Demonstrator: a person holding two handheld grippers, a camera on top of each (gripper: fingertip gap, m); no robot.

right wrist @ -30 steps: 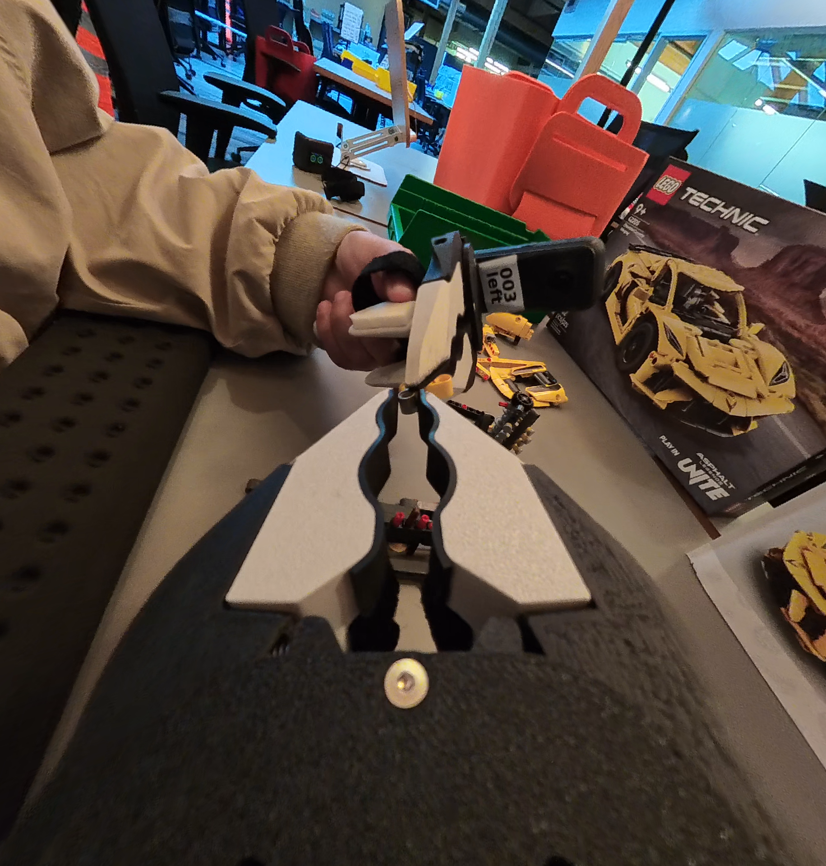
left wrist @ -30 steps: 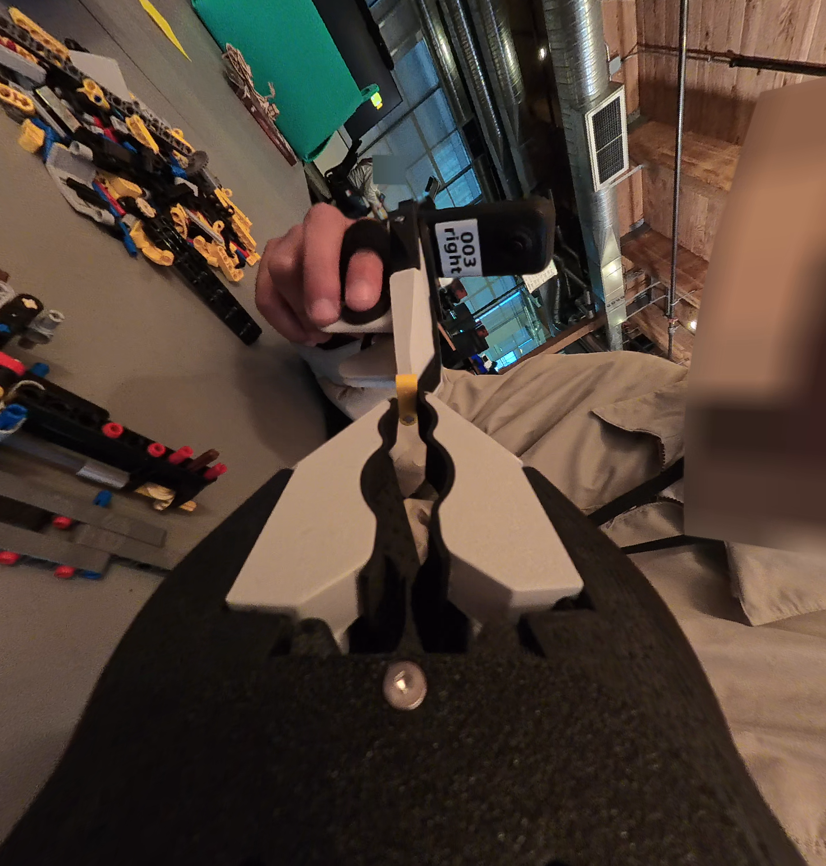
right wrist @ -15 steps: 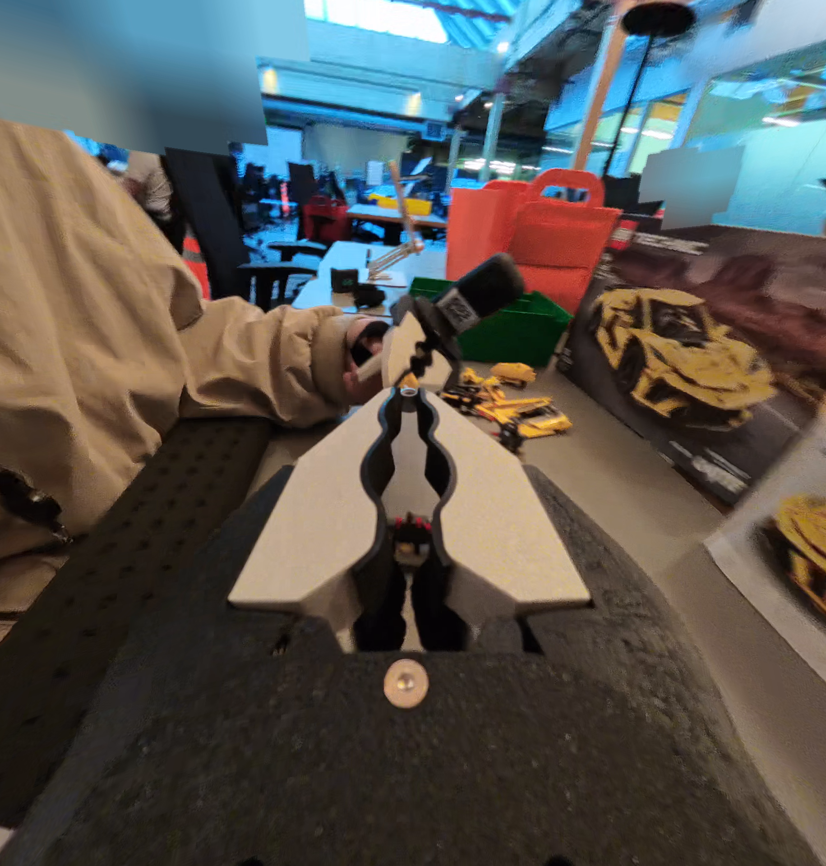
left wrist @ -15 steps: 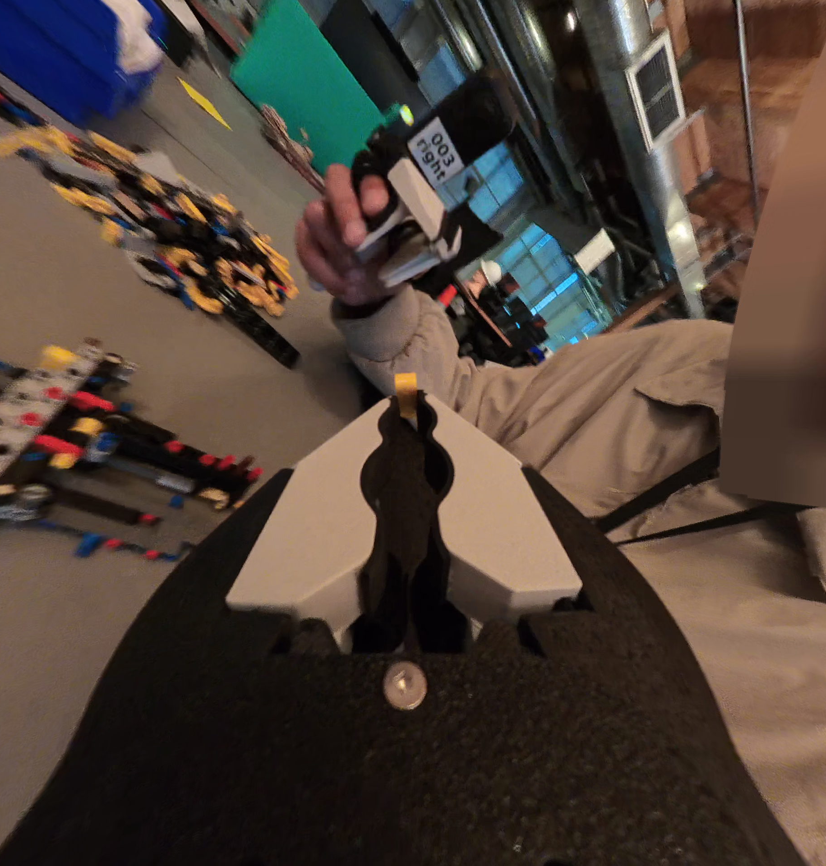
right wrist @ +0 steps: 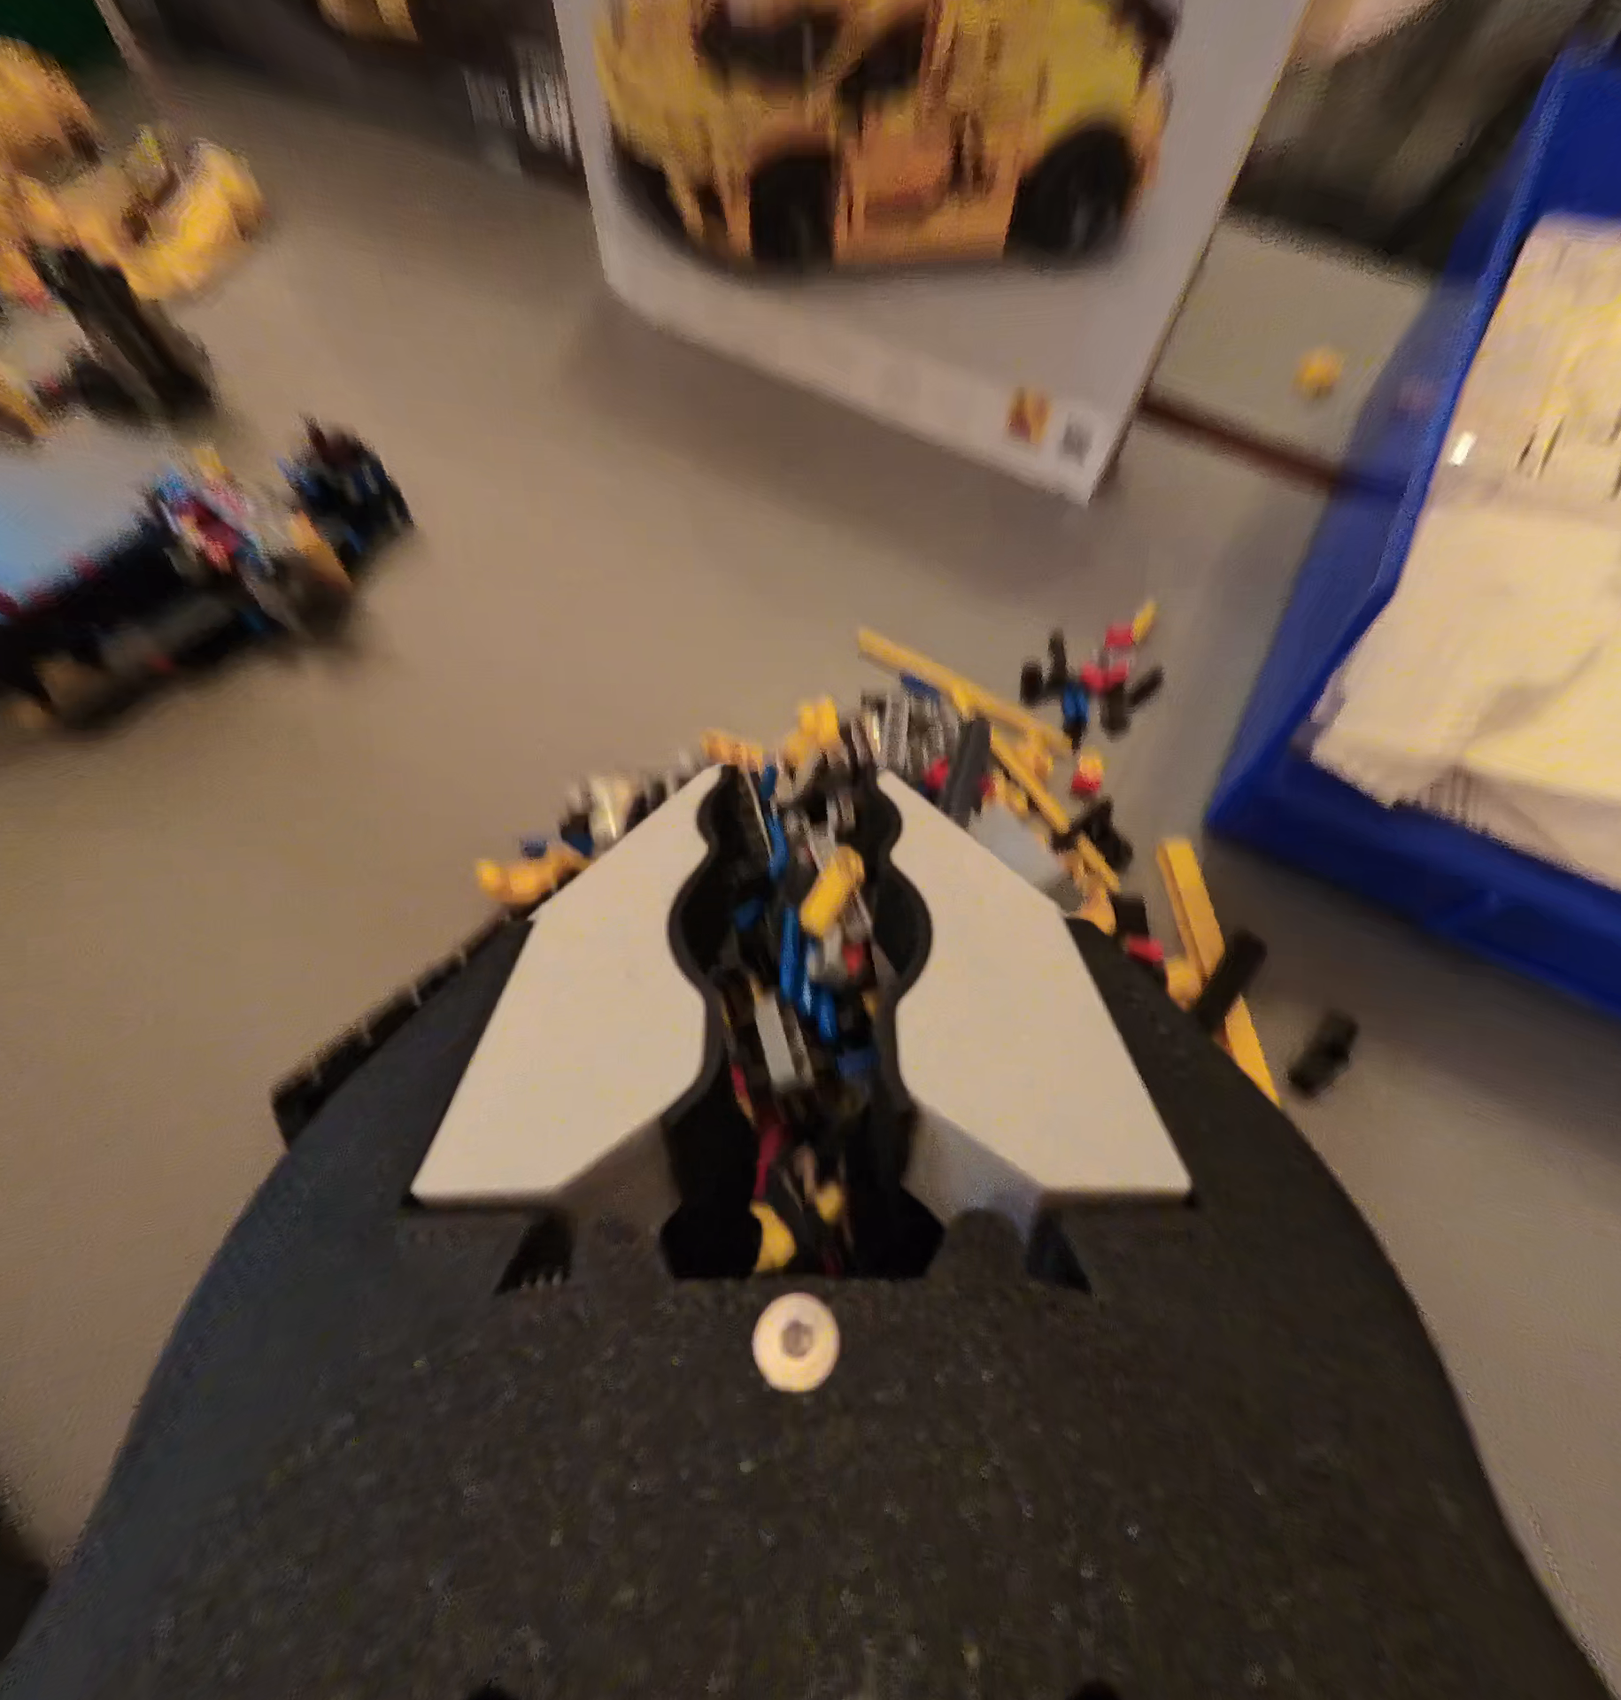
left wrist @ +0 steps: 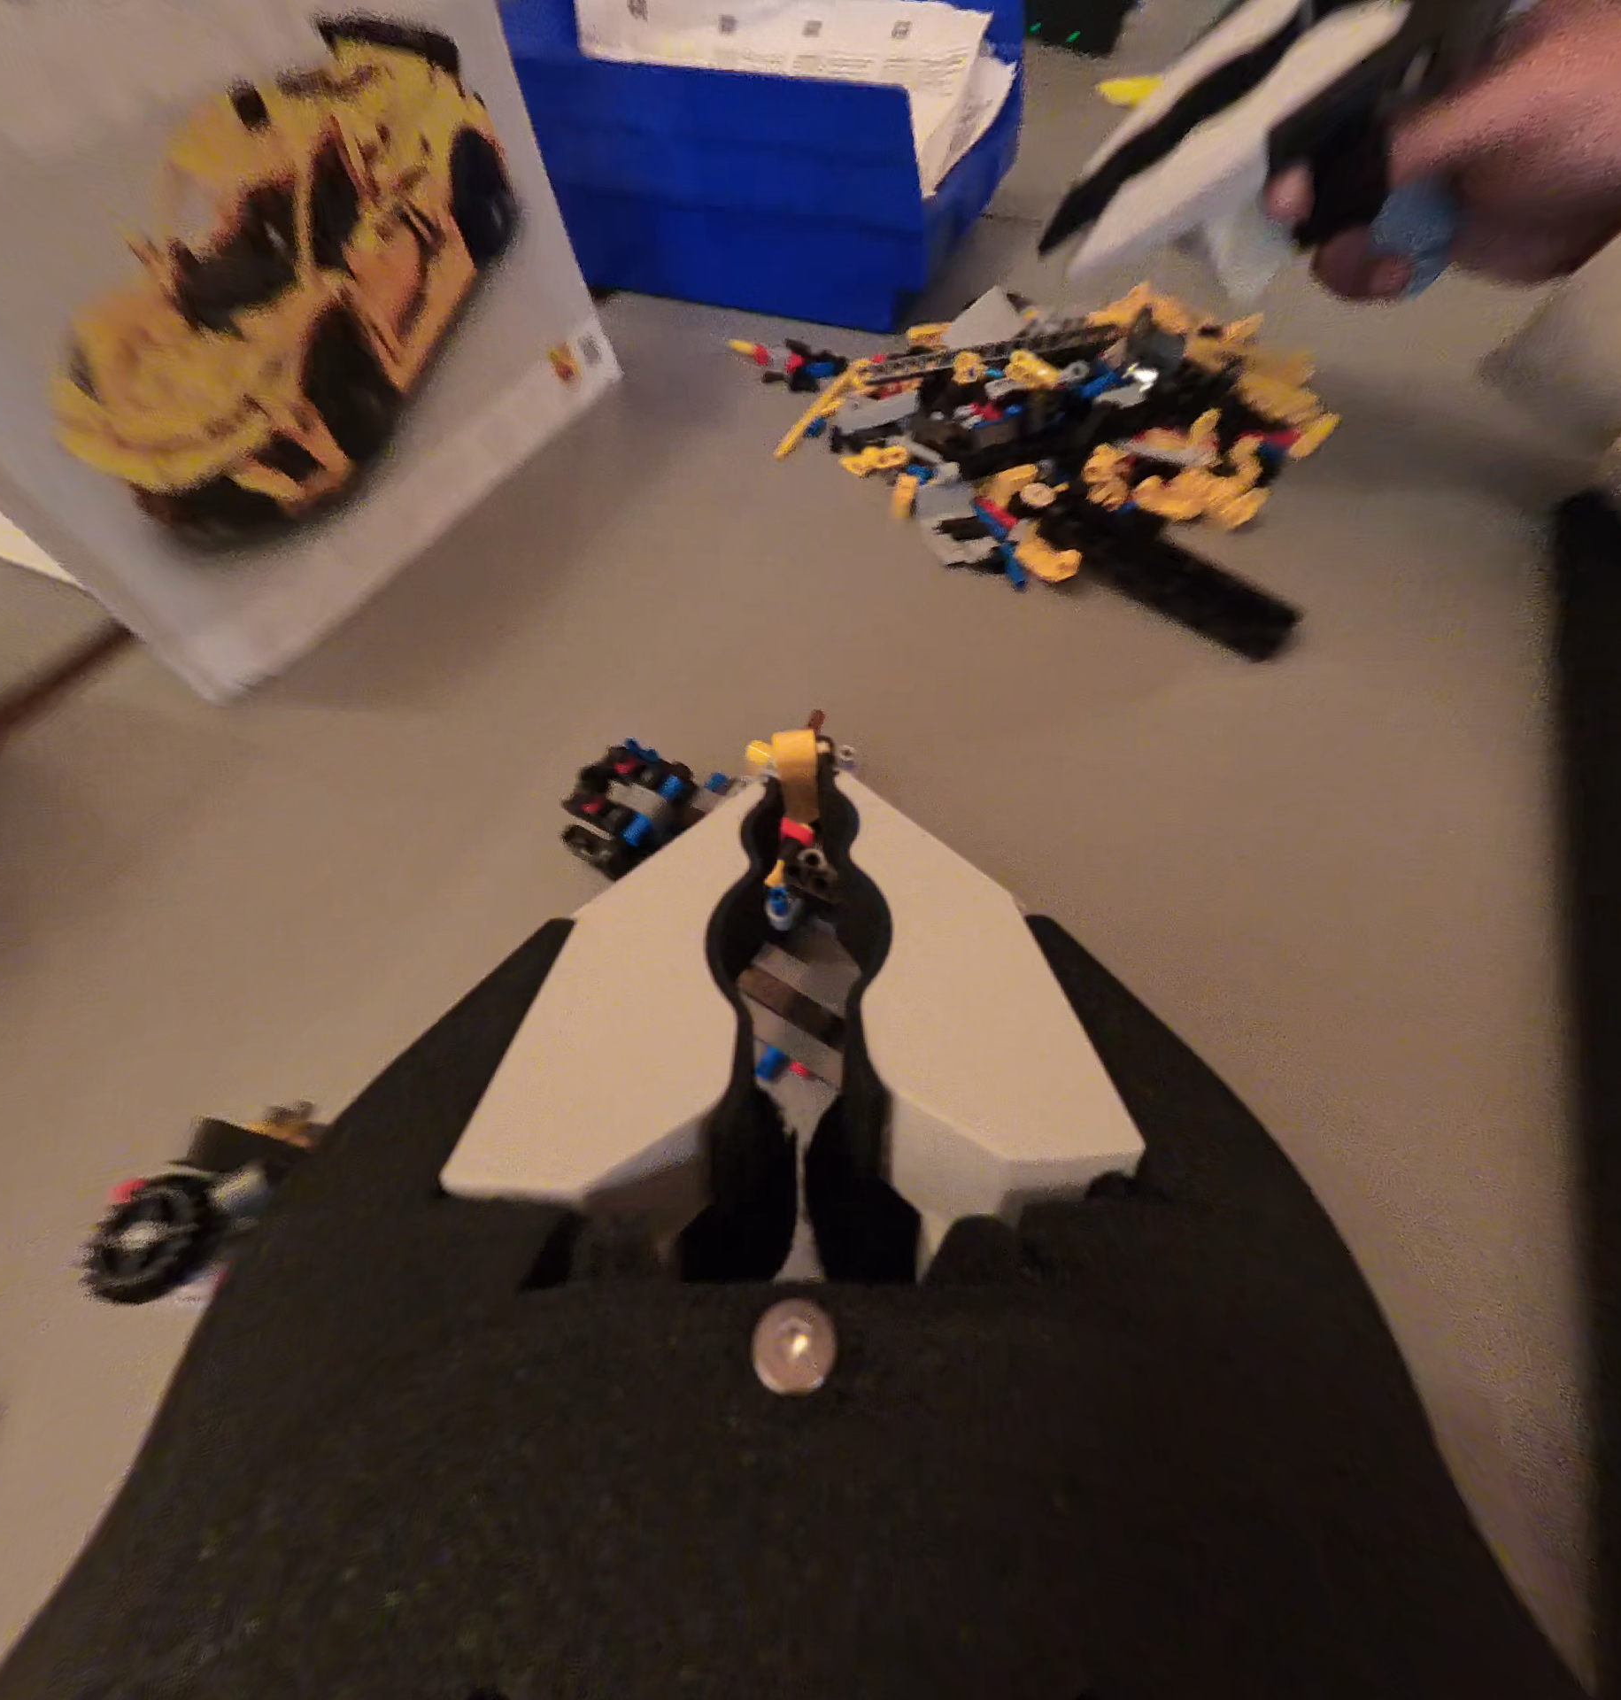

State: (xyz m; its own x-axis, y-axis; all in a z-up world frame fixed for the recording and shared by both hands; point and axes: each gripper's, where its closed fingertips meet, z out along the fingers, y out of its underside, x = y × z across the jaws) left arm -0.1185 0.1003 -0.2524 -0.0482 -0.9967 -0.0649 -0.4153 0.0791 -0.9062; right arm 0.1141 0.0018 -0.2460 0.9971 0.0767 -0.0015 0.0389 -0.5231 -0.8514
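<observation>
2 claws work above the grey tabletop (left wrist: 1110, 828). Left claw (left wrist: 799, 782) is clenched on a small yellow piece (left wrist: 793, 763), lifted clear above a partly built assembly (left wrist: 627, 805). Right claw (right wrist: 802, 782) is spread, empty, over the loose brick pile (right wrist: 963, 754).

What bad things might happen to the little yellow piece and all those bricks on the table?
1. The left gripper pinches the small yellow piece only at its fingertips, so it might slip out and drop onto the grey table.
2. The right gripper is open right above the loose brick pile, and the view is blurred, so it may knock bricks around or grab several.
</observation>
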